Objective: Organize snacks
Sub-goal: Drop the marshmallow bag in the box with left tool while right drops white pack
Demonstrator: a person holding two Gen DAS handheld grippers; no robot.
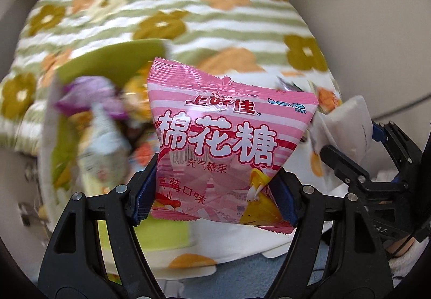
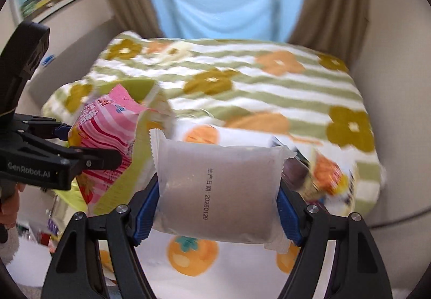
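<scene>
The left tongs (image 1: 215, 188) clamp a pink marshmallow bag (image 1: 229, 148), while the right tongs (image 2: 218, 210) clamp a white packet (image 2: 218, 191).

My left gripper (image 1: 215, 188) points steeply down, its blue pads (image 1: 142, 191) pressed against both sides of the pink marshmallow bag (image 1: 231, 142) it carries. My right gripper (image 2: 218, 207) tilts downward too, jaws clamped on the edges of a white snack packet (image 2: 218, 191). Seen from the right wrist, my left gripper sits just left of that packet, with my fingers (image 2: 9, 207) wrapped round its handle.
</scene>
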